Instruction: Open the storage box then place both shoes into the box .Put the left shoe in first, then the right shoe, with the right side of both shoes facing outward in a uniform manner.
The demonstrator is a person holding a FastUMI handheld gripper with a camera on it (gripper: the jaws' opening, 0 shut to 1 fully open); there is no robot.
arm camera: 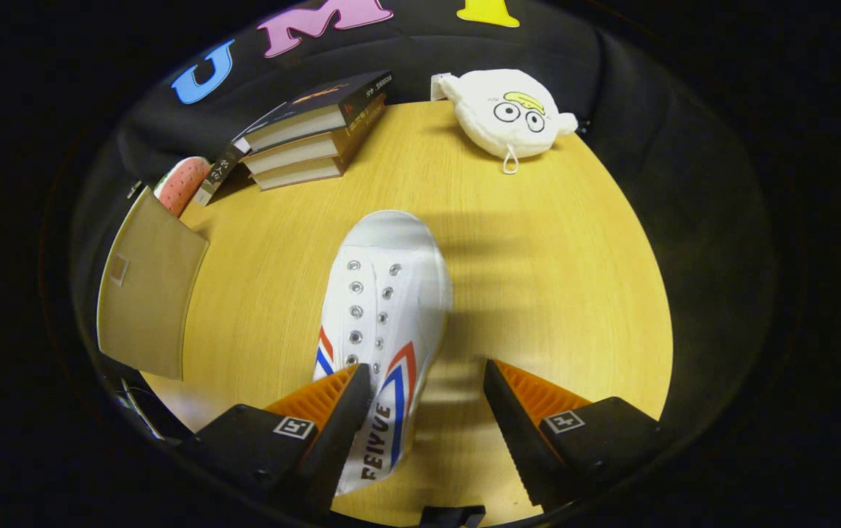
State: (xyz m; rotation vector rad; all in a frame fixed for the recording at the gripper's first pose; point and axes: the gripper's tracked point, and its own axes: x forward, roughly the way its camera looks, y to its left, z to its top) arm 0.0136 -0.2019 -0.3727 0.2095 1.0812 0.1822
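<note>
- Gripper (426, 396): fingers spread wide, clamping nothing. The heel end of the shoe sits in the gap, close against the left finger (343, 414); whether they touch I cannot tell. The right finger (512, 422) stands clear of the shoe, bare table between them.
- Shoe (383, 308): white canvas sneaker, red and blue stripes on the side, metal eyelets, no laces visible. Toe points away from the fingers, sole down on the table, body running ahead from between the fingers.
- Table (537, 279): light wood top, shoe roughly at its middle.
- Box (145, 293): tan fabric panel standing at the table's left edge, left of the shoe and well apart from it. Probably the storage box's side or lid, but the view does not settle which.
- Behind the box, a red dotted object (185, 183), partly hidden.
- Books (310, 132): stack of three at the far left of the table, beyond the shoe.
- Plush (512, 110): white, cartoon eyes, at the far edge, beyond the right finger.
</note>
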